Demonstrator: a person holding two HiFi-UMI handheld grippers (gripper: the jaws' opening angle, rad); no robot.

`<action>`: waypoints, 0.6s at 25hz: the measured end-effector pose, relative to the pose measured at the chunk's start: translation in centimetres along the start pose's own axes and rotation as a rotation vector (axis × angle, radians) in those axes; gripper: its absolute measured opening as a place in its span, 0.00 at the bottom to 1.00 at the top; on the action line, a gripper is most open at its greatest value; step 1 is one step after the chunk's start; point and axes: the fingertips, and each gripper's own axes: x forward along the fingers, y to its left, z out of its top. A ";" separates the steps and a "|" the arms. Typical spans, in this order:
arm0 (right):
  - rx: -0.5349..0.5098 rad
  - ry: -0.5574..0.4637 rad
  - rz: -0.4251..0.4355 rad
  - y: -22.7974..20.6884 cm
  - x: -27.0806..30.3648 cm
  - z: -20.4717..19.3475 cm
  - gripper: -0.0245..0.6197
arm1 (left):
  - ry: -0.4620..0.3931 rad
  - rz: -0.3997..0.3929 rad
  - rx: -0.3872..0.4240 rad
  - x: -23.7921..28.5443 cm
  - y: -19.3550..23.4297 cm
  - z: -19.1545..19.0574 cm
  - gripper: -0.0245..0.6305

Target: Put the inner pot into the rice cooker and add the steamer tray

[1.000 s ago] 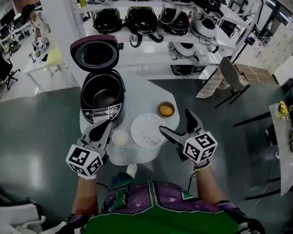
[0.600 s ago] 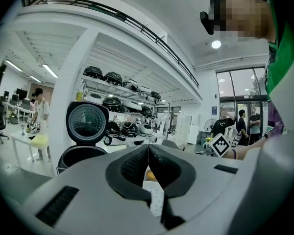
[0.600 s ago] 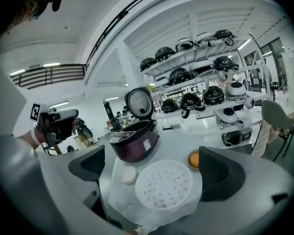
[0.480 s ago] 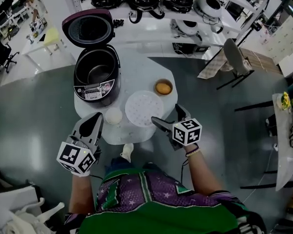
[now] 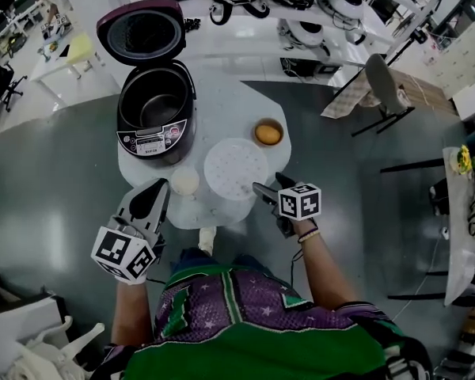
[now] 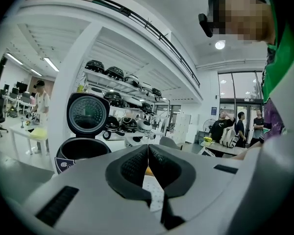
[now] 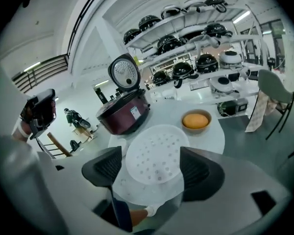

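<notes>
You have clear room above the steamer tray [image 5: 236, 169]; the bowl [image 5: 268, 133] stands just beyond it, and the raised lid [image 5: 142, 32] of the rice cooker [image 5: 146, 142] walls off its far side

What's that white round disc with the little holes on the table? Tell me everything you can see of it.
It is the steamer tray: a flat, round, white disc, seemingly plastic, dotted with small holes. It lies flat on the pale table, right of the open rice cooker and apart from it, just in front of a small bowl holding something orange. The right tool hangs at its near edge. Its jaws have just been closing but stand apart, not pressing on the tray.
</notes>
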 end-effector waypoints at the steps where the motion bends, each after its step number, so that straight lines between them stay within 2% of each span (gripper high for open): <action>1: 0.019 0.011 0.013 -0.1 0.4 -0.2 0.58 | 0.006 -0.003 -0.001 0.3 0.4 -0.1 0.07; 3: 0.045 0.020 0.004 -0.7 1.1 -0.4 0.53 | 0.015 -0.016 -0.001 1.0 1.1 -0.3 0.07; 8: 0.066 0.046 -0.092 -3.0 3.1 -1.3 0.51 | 0.019 -0.070 0.005 2.9 2.5 -0.1 0.07; 15: 0.162 0.047 -0.197 -5.0 5.1 -2.3 0.45 | 0.050 -0.135 0.002 5.1 4.8 0.2 0.07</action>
